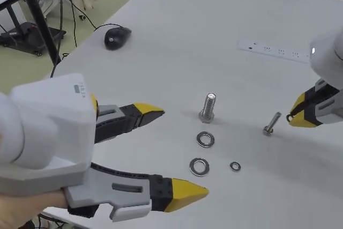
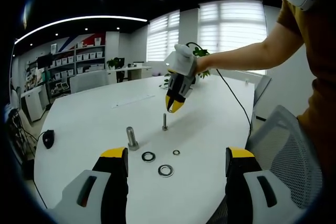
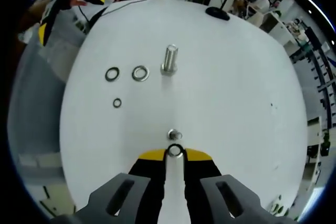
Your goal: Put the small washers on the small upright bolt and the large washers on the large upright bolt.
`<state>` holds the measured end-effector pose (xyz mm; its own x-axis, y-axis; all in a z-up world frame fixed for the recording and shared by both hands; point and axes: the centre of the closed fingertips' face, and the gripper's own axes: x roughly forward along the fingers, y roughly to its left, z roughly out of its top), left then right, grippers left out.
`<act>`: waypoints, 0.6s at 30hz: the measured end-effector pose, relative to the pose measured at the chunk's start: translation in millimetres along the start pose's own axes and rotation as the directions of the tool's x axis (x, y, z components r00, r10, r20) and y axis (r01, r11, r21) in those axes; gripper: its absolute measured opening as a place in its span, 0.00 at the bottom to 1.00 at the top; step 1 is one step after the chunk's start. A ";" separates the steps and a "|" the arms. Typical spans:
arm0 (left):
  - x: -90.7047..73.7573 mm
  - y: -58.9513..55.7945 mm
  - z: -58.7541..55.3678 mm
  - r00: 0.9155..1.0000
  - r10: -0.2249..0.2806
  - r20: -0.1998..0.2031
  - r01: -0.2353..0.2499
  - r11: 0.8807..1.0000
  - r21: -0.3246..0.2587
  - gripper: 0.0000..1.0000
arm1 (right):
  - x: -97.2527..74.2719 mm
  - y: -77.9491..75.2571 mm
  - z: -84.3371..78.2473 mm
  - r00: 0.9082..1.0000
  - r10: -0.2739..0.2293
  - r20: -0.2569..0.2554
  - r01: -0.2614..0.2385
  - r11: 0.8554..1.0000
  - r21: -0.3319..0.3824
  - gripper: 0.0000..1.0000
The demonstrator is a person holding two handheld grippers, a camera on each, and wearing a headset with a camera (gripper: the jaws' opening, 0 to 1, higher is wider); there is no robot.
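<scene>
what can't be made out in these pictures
- Right claw: in the head view its body is cut off by the right edge.
- Small washer in that claw: in the right gripper view it is too small to tell how much of the rim is pinched.
- Small upright bolt: the right gripper view sees it end-on, so its shank is hidden.
- Power strip: in the head view its right end is hidden behind that claw's housing.

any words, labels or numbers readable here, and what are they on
None can be read.
Small label on the housing of the left gripper: too small to read.
Markings on the power strip: blurred, unreadable.
</scene>
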<state>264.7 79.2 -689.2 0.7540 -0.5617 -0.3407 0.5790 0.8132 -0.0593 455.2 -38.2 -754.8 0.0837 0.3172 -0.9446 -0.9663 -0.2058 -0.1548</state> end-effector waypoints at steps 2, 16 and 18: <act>0.0 0.0 -1.0 1.000 0.000 -0.003 0.000 1.000 0.000 0.75 | -0.5 -2.4 4.1 1.000 -0.001 0.000 0.001 1.000 -0.014 0.12; 0.4 4.3 -2.5 1.000 0.008 0.001 -0.008 1.000 -0.011 0.75 | 10.8 -2.7 9.1 0.999 0.032 -0.021 -0.033 0.998 -0.047 0.12; 0.5 4.7 -3.1 1.000 0.009 0.001 -0.009 1.000 -0.012 0.75 | 12.0 -2.0 9.5 0.999 0.039 -0.027 -0.040 0.998 -0.048 0.12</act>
<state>266.8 83.2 -692.6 0.7595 -0.5547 -0.3398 0.5684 0.8199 -0.0680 455.8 -25.2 -763.1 0.0523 0.2843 -0.9573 -0.9561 -0.2627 -0.1302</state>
